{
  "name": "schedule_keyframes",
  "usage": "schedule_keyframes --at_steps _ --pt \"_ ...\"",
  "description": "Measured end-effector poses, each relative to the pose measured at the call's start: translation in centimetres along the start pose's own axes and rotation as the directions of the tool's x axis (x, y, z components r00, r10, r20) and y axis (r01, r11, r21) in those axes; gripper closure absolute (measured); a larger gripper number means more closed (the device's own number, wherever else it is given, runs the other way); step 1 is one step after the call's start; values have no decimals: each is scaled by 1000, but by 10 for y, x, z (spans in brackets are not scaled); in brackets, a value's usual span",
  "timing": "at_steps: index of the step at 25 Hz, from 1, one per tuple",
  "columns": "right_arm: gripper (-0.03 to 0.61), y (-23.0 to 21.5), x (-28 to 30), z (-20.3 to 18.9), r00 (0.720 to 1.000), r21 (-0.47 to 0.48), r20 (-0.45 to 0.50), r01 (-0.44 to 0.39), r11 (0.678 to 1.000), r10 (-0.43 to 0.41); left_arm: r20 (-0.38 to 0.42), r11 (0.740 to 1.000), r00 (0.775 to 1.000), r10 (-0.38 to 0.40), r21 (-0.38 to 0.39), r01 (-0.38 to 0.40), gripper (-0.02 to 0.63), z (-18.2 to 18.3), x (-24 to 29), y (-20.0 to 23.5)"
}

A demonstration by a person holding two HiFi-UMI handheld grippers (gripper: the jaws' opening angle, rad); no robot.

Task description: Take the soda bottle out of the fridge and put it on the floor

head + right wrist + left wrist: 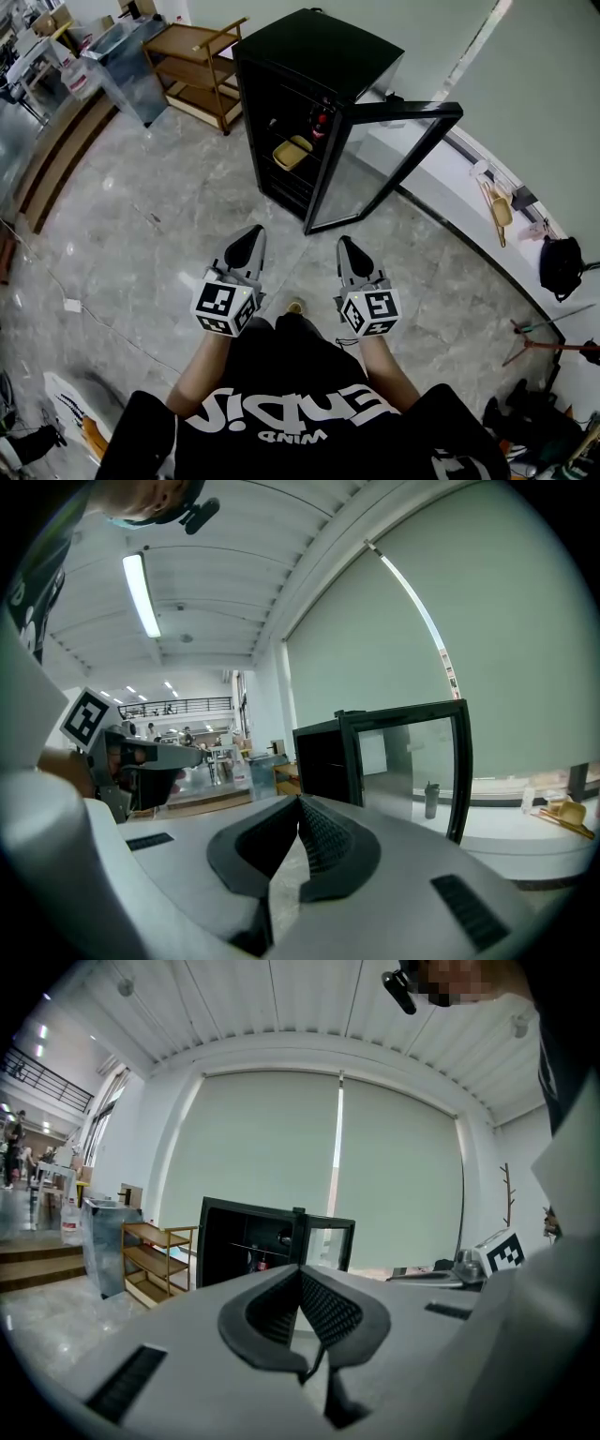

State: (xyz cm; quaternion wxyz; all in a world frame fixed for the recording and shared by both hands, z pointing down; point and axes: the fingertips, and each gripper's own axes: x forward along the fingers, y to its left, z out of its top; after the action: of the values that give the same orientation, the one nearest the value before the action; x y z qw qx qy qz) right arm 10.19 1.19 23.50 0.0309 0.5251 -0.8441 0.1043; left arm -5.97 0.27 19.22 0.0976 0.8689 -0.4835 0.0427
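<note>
**Claw pose.** The grey left claw [251,234] and the grey right claw [345,242] were held side by side in front of the person's body, apart from each other. Both pointed towards the black, box-shaped fridge [309,66] and were angled only slightly below level. Each claw carried its marker cube at the rear. A bare forearm ran back from each cube to the black shirt. Both claws stood short of the fridge, over the grey marble-tiled floor [141,234].

**Claw state.**
- Left claw [300,1269]: the jaws were fully together, tip against tip, with nothing between them.
- Right claw [299,801]: the jaws were likewise closed on themselves and empty.

**Fridge.** The glass-panelled, black-framed door [384,159] stood swung open to the right of the fridge body, exposing the shelves.

**Task item.** The dark soda bottle with red at its top [321,122] stood upright on an upper shelf inside the fridge, above a yellow tray [292,150]. Neither claw touched it.

**Surroundings.** A wooden shelf trolley [192,66] stood to the left of the fridge.
</note>
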Motion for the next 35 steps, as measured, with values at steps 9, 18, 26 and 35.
schedule_keyframes --at_steps 9,18,26,35 --pt "555 -18 44 14 1000 -3 -7 -5 1000 5 -13 1000 1000 -3 21 4 606 11 43 27" --pt "556 -28 92 13 999 14 -12 37 999 -37 -6 996 998 -70 50 70 606 24 105 70" --pt "555 -28 129 19 998 -7 -13 54 999 -54 -10 994 995 -95 46 96 606 26 138 98" --pt "555 -32 130 21 999 -9 -11 47 999 -47 -2 996 996 -88 7 88 607 19 145 97"
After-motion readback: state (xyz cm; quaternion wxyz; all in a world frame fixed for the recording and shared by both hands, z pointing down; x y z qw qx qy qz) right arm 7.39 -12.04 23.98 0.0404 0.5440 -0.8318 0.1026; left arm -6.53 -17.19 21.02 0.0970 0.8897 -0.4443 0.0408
